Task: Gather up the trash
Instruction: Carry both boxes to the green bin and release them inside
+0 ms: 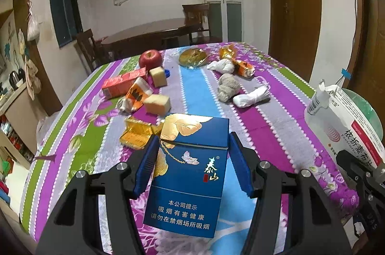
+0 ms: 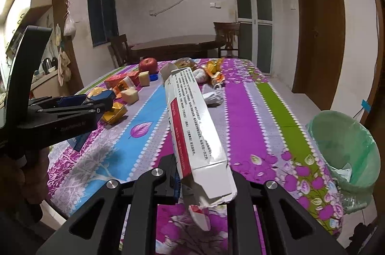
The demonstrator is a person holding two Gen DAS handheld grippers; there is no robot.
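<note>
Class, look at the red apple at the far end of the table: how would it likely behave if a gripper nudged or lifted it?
The apple is round, so a nudge would probably roll it across the cloth. Its glossy skin suggests the pads might slip. It looks solid, so likely heavy for its size, unlike the boxes.

Landmark: the table (image 1: 276, 134), with all places given from the near edge.
Near edge, left part: cigarette pack (image 1: 190, 173) between the left gripper's (image 1: 193, 164) pads, above the table.
Just behind the pack: flattened foil carton (image 1: 137, 134) on the table.
Left-middle: two sponge blocks (image 1: 157, 104), crumpled wrapper (image 1: 138, 93) and juice carton (image 1: 122, 84).
Far left: apple (image 1: 150, 58).
Far middle: round foil lid (image 1: 192, 57).
Right-middle: balled socks (image 1: 228, 86).
Near edge, right part: medicine box (image 2: 199, 134) clamped in the right gripper (image 2: 204, 182), above the table.
Off the right edge: bin with liner (image 2: 346, 142).
</note>
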